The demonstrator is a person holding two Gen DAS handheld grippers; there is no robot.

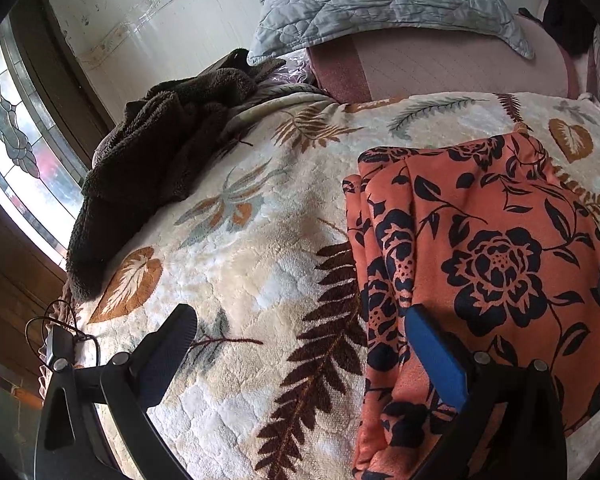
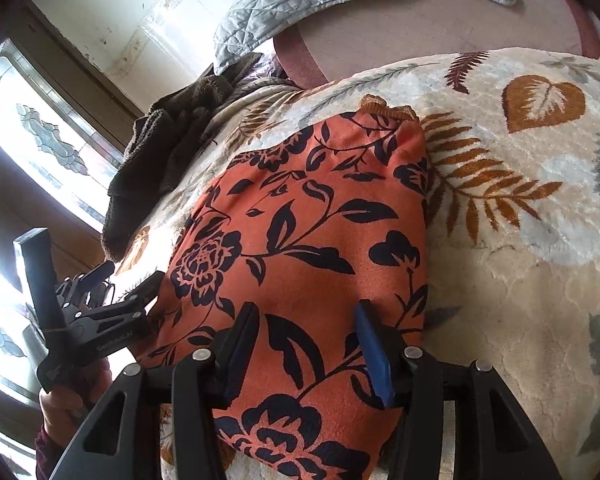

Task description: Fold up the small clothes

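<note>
An orange garment with a black flower print (image 1: 488, 248) lies folded on the leaf-patterned fleece blanket (image 1: 244, 256); it also shows in the right wrist view (image 2: 300, 248). My left gripper (image 1: 300, 320) is open, wide, at the garment's left edge; its right finger rests over the cloth, its left finger over the blanket. My right gripper (image 2: 306, 316) is open, both fingers standing over the garment's near part with nothing between them. The left gripper also shows in the right wrist view (image 2: 128, 280) at the garment's left side, held by a hand.
A dark brown fleece garment (image 1: 152, 168) lies heaped at the bed's far left by the window (image 1: 16, 152). A pale quilted pillow (image 1: 384, 4) and pink bedding (image 1: 440, 68) lie at the head. A black cable (image 1: 56, 332) sits at the bed's left edge.
</note>
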